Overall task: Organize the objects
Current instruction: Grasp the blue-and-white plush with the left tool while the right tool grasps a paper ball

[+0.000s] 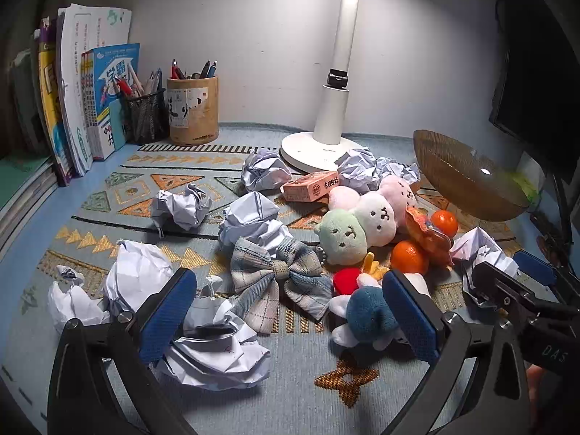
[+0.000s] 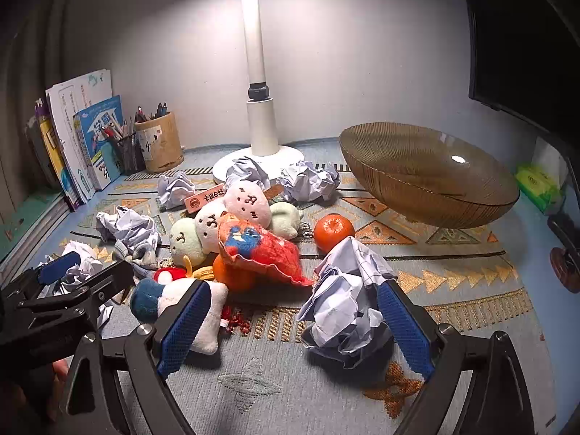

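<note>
Right wrist view: the right gripper (image 2: 290,326) points down at a slant over the patterned mat (image 2: 471,290), jaws spread wide and holding nothing, with a crumpled paper ball (image 2: 348,304) lying between its blue pads, nearer the right pad, whether touching it I cannot tell. The ball sits in front of the lamp (image 2: 259,134), on the near side of the mat, with an orange (image 2: 333,230) between it and the lamp base. It should be very light and springy, so a squeeze across its bulky middle would hold, though loose flaps may slip. The glass bowl (image 2: 427,177), right of the lamp, looks fragile and slick. In the left wrist view the left gripper (image 1: 290,311) is also tilted down, wide open and empty, above a plaid bow (image 1: 279,282) and another paper wad (image 1: 214,351), well in front of the lamp.
</note>
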`<act>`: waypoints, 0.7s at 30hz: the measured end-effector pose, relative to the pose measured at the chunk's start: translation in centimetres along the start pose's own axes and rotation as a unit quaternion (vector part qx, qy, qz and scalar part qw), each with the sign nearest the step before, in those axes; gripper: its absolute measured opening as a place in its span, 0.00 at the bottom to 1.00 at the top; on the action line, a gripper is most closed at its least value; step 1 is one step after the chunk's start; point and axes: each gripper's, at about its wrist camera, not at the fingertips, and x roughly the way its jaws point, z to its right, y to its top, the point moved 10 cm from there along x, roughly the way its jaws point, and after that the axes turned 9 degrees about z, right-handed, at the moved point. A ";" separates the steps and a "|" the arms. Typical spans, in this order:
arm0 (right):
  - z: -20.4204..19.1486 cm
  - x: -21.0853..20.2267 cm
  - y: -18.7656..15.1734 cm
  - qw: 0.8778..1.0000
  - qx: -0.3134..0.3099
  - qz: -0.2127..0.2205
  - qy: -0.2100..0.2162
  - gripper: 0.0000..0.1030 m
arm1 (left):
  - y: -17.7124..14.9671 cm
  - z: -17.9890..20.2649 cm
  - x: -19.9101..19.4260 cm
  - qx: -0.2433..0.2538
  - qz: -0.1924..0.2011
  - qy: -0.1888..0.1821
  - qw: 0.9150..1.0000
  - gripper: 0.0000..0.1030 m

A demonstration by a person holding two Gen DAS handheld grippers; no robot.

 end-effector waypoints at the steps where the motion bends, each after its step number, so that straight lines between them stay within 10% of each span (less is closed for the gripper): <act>1: 0.2 0.0 0.0 1.000 0.006 0.001 0.003 0.90 | 0.0 0.0 0.0 0.000 0.000 -0.001 1.000 0.99; 21: 3.5 -2.9 -0.2 0.998 0.030 -0.035 0.038 0.91 | -1.3 5.7 -1.7 0.042 -0.038 -0.064 0.996 0.99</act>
